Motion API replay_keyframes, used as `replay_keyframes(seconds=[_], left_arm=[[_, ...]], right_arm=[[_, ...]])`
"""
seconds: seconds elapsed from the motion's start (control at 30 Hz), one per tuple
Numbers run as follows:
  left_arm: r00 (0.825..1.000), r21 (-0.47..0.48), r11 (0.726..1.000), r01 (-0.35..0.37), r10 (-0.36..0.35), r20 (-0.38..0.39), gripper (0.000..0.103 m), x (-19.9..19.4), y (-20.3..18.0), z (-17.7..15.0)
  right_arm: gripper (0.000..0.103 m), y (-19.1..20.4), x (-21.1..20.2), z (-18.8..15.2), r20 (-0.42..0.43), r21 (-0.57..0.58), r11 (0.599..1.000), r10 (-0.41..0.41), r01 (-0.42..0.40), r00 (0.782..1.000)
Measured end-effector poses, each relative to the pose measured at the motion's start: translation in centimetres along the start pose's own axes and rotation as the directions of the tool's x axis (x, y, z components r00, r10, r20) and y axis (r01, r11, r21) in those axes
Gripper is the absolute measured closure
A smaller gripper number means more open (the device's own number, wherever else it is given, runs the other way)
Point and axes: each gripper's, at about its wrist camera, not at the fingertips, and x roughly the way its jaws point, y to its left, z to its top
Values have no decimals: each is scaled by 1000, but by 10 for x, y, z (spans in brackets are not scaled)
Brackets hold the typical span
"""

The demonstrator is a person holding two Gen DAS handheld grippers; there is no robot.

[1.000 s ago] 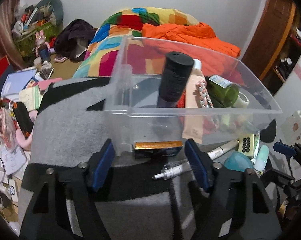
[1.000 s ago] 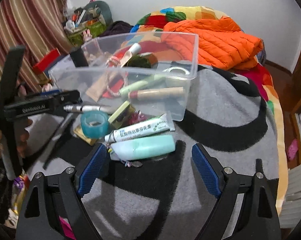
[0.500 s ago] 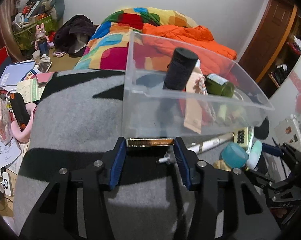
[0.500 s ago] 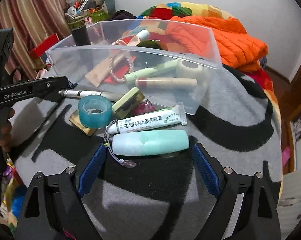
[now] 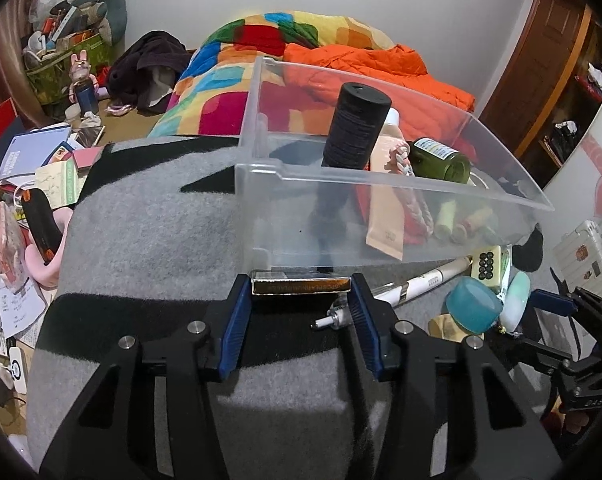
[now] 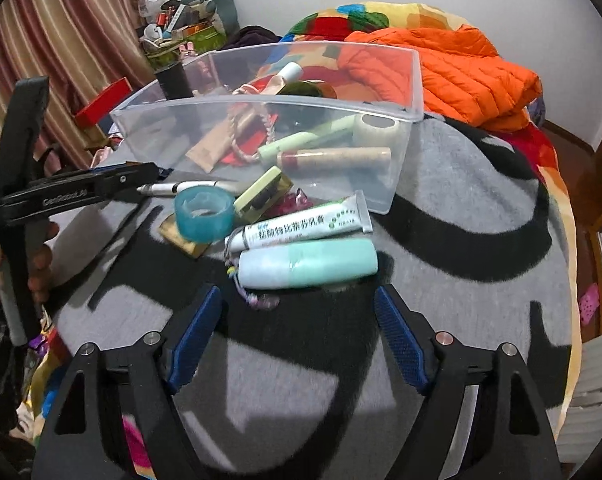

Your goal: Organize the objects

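At frame bottom, left wrist view: left gripper (image 5: 300, 292) clamped on flat gold-edged box (image 5: 300, 285), pads on both short ends, long axis crosswise. Box flat on grey-black blanket (image 5: 149, 240), far edge hard against near wall of clear plastic bin (image 5: 381, 184); no gap there. Silver pen (image 5: 333, 320) tip just beside right pad. Open blanket to the left of bin.

Right wrist view: right gripper (image 6: 297, 328) wide, jaws just been closing, nothing between pads. Just ahead, mint-green bottle (image 6: 307, 265) lying crosswise, cap end left, near but apart from tips. Behind it white ointment tube (image 6: 301, 228) roughly parallel, crimped end right. Further left, teal tape roll (image 6: 204, 216) on its side. Bare blanket on the right up to the mattress edge. Farthest: bin with black cylinder (image 5: 357, 126) upright in its near-left corner, green bottle (image 5: 441, 158) lying tilted.
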Motion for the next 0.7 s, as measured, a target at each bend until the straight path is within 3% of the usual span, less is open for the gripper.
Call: replay_keyframes(seconds=[0.27, 0.6, 0.7], left_arm=[[999, -38, 999, 19, -17, 43, 55, -18, 6, -6], [994, 18, 1000, 25, -27, 102, 55, -43, -7, -8], [993, 41, 999, 16, -21, 113, 55, -46, -14, -8]], right_arm=[[27, -12, 0, 9, 19, 55, 998, -43, 42, 999], [27, 5, 16, 15, 5, 2, 998, -57, 57, 998], [32, 5, 16, 15, 20, 6, 998, -70, 70, 997]])
